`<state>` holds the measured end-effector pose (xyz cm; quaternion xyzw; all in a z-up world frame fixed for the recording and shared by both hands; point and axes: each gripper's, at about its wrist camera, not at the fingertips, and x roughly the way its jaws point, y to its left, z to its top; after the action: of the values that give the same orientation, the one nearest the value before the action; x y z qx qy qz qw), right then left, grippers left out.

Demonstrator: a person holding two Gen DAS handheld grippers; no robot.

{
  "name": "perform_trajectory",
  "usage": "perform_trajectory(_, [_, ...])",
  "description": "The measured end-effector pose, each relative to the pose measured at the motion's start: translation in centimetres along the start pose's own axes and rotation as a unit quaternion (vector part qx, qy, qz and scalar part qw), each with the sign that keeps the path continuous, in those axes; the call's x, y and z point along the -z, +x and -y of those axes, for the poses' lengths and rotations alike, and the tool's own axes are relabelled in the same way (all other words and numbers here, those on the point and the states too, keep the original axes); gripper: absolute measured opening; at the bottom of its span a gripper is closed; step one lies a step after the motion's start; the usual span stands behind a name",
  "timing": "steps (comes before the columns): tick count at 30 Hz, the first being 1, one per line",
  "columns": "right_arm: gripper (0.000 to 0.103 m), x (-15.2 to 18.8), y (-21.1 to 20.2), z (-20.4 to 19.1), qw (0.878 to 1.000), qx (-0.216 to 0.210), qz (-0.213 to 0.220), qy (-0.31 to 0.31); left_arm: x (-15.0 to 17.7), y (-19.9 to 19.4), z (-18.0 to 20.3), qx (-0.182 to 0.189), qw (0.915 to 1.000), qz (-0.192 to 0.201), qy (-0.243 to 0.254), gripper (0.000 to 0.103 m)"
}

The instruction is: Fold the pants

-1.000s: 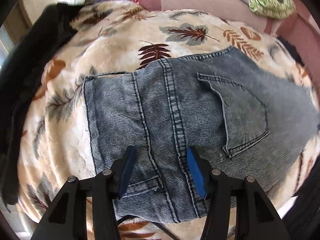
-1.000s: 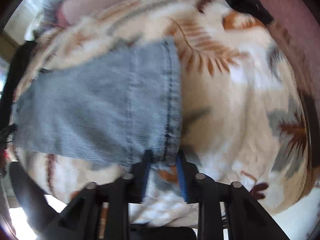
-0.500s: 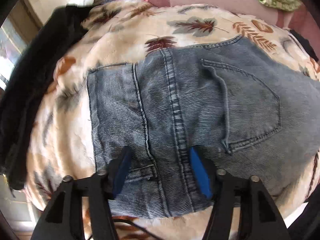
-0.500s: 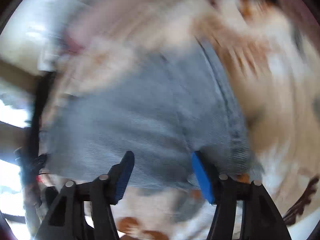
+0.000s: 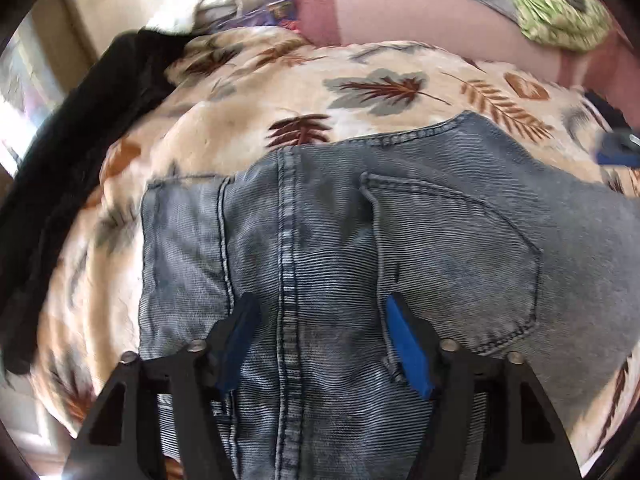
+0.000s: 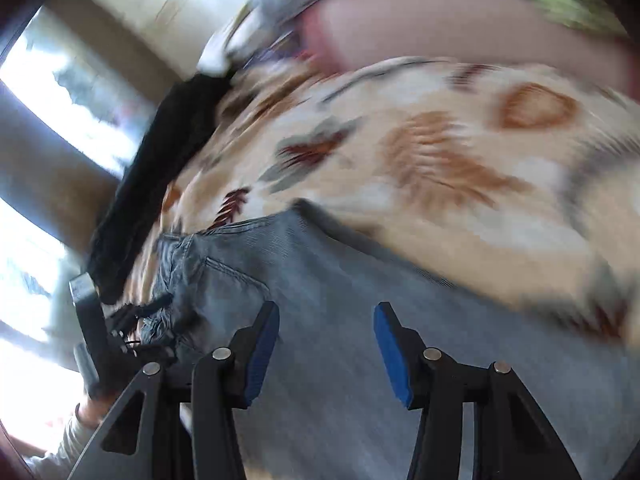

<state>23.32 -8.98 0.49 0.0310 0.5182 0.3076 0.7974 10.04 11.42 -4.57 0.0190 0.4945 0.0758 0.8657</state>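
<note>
Left wrist view: the left gripper [image 5: 320, 336] hovers with fingers spread, grasping nothing, over the seat of the folded jeans [image 5: 360, 264], which lie on a leaf-print blanket [image 5: 248, 92]. Right wrist view, blurred: the right gripper [image 6: 326, 344] is likewise released above the jeans [image 6: 340, 300].

place: home bedroom | evidence: leaf-print blanket [image 5: 256, 92] over bed; window [image 6: 72, 120]; strewn clothes [image 5: 560, 12]

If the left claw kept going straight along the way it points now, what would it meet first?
Most likely the jeans: the open left claw points at the denim along the centre seam, beside the back pocket. Depth is unclear.
</note>
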Motion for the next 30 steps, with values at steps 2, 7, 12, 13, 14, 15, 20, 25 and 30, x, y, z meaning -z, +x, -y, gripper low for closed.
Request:
perform_trajectory(2, [0.053,-1.7,2.5,-1.4,0.999,0.016,-0.010,-0.030,0.3,-0.1,0.0,-0.001,0.9999,0.012,-0.001,0.076])
perform_trajectory(7, [0.013,-3.9,8.9,-2.1,0.992,0.062,-0.078,-0.083,0.6,0.3,-0.4,0.015,0.9996,0.021,-0.014,0.077])
perform_trajectory(12, [0.002,-4.0,7.9,-3.3,0.980,0.146,-0.031,-0.134,1.1,0.0,-0.1,0.019,0.9992,0.033,-0.010,0.077])
perform_trajectory(13, [0.002,-3.9,8.6,-3.0,0.978,0.156,-0.042,-0.135,0.7,0.2,-0.1,0.019,0.9992,0.034,-0.010,0.077])
perform_trajectory(14, [0.002,-3.5,9.4,-2.8,0.974,0.169,-0.053,-0.141,0.6,0.2,-0.1,0.018,0.9992,0.034,-0.010,0.078])
perform_trajectory(15, [0.002,-3.0,10.0,-2.9,0.970,0.178,-0.052,-0.155,0.6,0.2,0.0,0.016,0.9992,0.036,-0.009,0.078])
perform_trajectory(20, [0.008,-2.9,6.9,-1.7,0.983,0.161,0.007,-0.086,0.7,0.2,0.1,0.012,0.9990,0.042,-0.007,0.078])
perform_trajectory(25, [0.008,0.9,0.6,-1.1,0.995,0.084,0.043,-0.016,0.8,0.2,0.2,0.008,0.9989,0.046,-0.006,0.079])
perform_trajectory(30, [0.017,4.2,4.0,3.8,0.993,0.091,-0.037,0.061,0.8,0.2,0.5,0.001,0.9988,0.050,-0.003,0.080])
